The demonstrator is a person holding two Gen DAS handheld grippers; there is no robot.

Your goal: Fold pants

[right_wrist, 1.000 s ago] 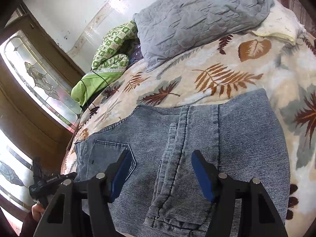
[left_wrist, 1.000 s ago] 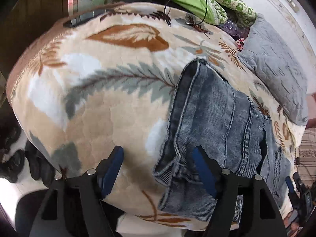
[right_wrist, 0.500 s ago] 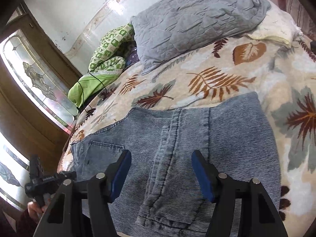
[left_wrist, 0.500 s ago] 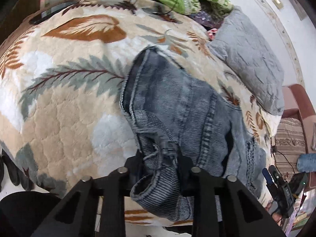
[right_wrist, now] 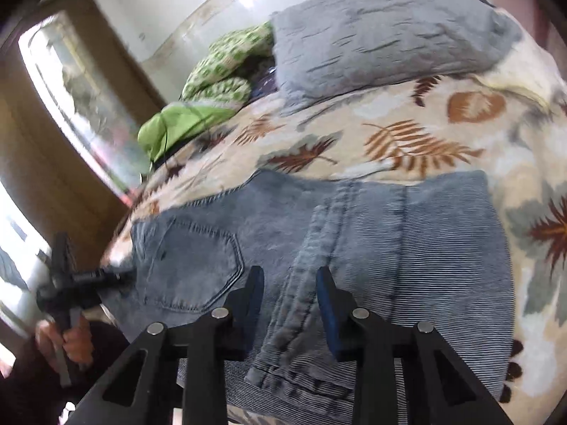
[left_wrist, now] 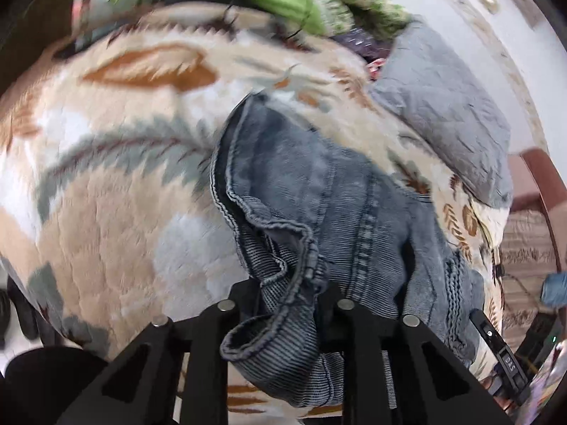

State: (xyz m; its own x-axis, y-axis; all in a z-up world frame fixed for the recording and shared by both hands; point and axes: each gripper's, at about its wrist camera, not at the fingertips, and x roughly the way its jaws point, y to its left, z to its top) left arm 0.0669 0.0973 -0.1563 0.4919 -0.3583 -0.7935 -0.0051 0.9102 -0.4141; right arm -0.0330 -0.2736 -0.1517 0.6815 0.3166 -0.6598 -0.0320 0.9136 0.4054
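Sprawling across the bed (right_wrist: 443,134), over its leaf-print blanket, lie the jeans (right_wrist: 407,233), already doubled over, pocket side up. Denim like this is heavy and floppy, grippy not slippery, nothing fragile; it will sag and drag unless taken at thick edges. Now the left hand-held gripper (left_wrist: 288,304) is closing, and its jaws already clamp a bunched waistband edge (left_wrist: 283,283), lifted clear of the blanket. Over to the right hand-held gripper (right_wrist: 288,294): its jaws are closing astride the raised seam ridge (right_wrist: 312,269), blue pads not yet pressing. Stitched seams and hems look like the best holds.
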